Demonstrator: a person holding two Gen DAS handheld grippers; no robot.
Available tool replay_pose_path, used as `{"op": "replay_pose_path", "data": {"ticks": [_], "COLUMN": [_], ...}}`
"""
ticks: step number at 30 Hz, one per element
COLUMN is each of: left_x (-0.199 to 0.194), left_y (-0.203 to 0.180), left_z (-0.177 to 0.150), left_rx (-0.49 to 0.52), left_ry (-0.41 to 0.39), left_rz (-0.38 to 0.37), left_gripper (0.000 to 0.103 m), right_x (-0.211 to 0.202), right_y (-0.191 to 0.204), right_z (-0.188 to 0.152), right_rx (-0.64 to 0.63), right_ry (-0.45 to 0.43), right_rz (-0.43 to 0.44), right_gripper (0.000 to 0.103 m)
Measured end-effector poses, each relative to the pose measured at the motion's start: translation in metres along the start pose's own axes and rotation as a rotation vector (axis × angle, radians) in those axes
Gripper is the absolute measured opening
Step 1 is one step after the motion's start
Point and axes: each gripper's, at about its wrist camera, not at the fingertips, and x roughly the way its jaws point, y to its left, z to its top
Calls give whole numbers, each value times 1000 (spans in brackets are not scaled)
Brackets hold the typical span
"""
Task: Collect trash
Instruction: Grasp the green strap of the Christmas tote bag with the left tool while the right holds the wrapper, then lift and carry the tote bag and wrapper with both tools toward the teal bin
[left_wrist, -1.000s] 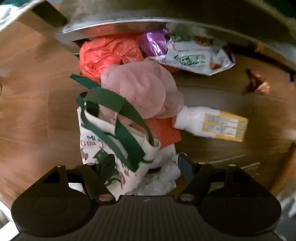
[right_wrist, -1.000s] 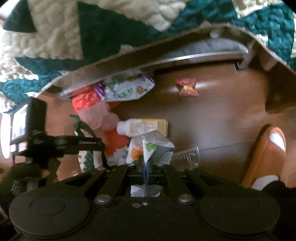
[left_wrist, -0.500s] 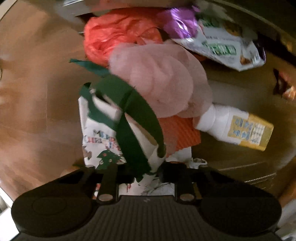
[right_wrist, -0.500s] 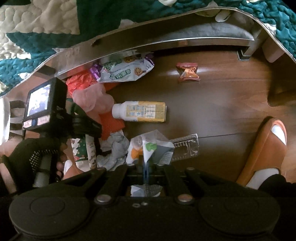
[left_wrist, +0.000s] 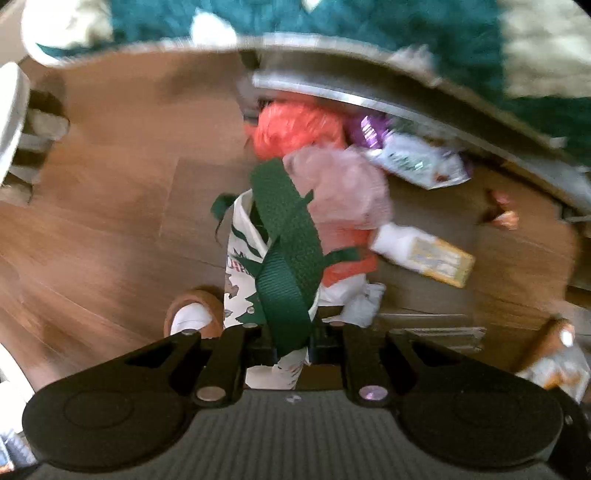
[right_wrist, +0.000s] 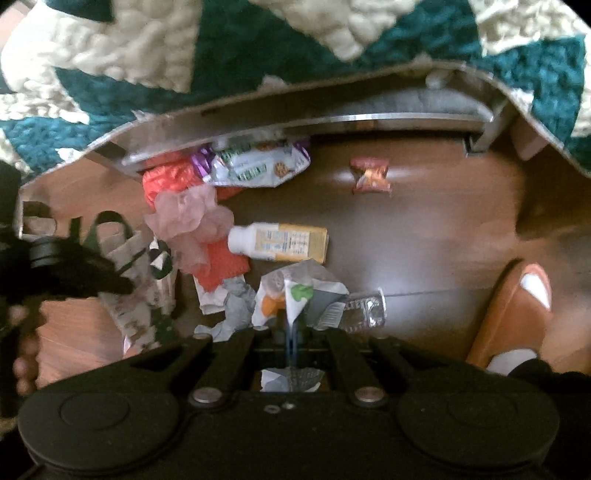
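My left gripper (left_wrist: 291, 339) points straight down, its jaws closing on the green strap (left_wrist: 288, 258) of a white Christmas-print tote bag (left_wrist: 240, 266), which hangs lifted beneath it. In the right wrist view the same bag (right_wrist: 144, 291) dangles at the left beside a person's hand. My right gripper (right_wrist: 291, 336) is shut on a crumpled white wrapper (right_wrist: 299, 295) with green and orange print. On the wooden floor lie a white-and-yellow bottle (right_wrist: 284, 242), an orange plastic bag (right_wrist: 166, 177), pink tissue (right_wrist: 192, 218), a cookie packet (right_wrist: 255, 168) and a small red wrapper (right_wrist: 371, 175).
A metal bed rail (right_wrist: 369, 118) under a teal-and-cream quilt (right_wrist: 258, 44) borders the far side of the litter. A clear plastic tray (right_wrist: 364, 310) and crumpled grey paper (right_wrist: 236, 310) lie near my right gripper. An orange slipper (right_wrist: 513, 306) is at the right.
My left gripper closed on the bag's green strap and rose, lifting the bag off the floor. My right gripper kept its hold on the wrapper and rose slightly.
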Motion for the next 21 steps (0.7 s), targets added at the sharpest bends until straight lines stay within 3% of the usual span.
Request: {"op": "replay_pose_path", "data": {"ticks": [5, 12, 21], "left_x": [-74, -177, -305], "left_y": [-1, -14, -62], "left_z": [-28, -71, -117], "left_rx": [31, 113, 297], "left_ry": [-139, -354, -622], "left_rz": [-90, -227, -372], "left_gripper": [13, 13, 13], "right_x": [-54, -161, -312], "right_y": [9, 2, -22], "right_z": [-6, -24, -60], "right_rx": [-60, -125, -230], "right_ry": [-104, -309, -604], "right_rz": [38, 58, -17], "right_gripper": [2, 2, 2]}}
